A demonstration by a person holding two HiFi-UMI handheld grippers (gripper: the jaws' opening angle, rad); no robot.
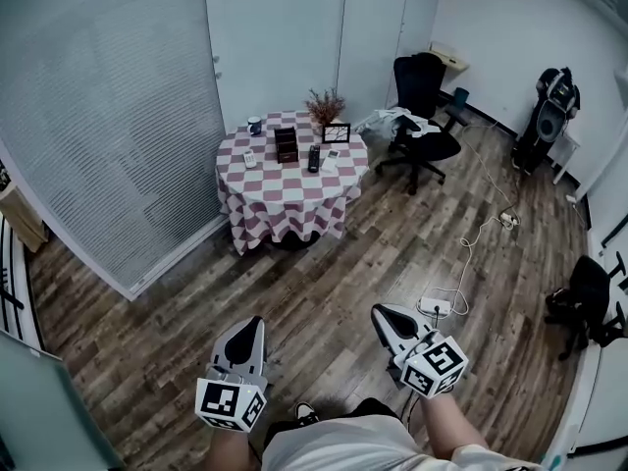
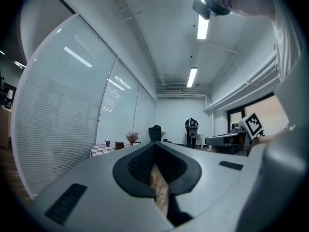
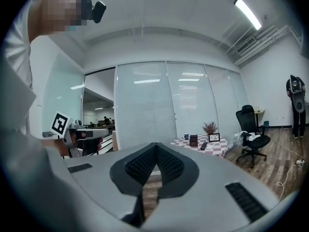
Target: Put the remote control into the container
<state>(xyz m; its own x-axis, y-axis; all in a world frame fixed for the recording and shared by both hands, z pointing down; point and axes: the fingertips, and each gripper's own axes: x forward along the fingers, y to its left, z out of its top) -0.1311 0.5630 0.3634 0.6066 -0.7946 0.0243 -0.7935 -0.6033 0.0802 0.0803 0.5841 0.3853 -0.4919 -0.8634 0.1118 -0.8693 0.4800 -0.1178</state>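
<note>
Near, bottom of the head view:
- Left gripper (image 1: 253,327): jaws closed, tips together, nothing between them. Held level above the wooden floor (image 1: 324,263), pointing toward the table.
- Right gripper (image 1: 383,314): jaws closed, empty, beside the left one and well apart from it.
- White power strip (image 1: 435,308): on the floor just right of the right gripper, with a white cable running away from it.

Middle of the room:
- Round table (image 1: 280,204): red-and-white checked cloth, standing against the glass wall, well away from both grippers.
- Container (image 1: 286,145): small, dark brown, upright near the table's centre.
- Black remote control (image 1: 314,158): lying flat on the cloth just right of the container, outside it.
- Two white remotes: one (image 1: 249,158) left of the container, one (image 1: 332,159) right of the black one.
- Picture frame (image 1: 336,132), dried plant (image 1: 325,106) and mug (image 1: 255,125): along the table's far edge.

Far:
- Black office chair (image 1: 422,116): right of the table.
</note>
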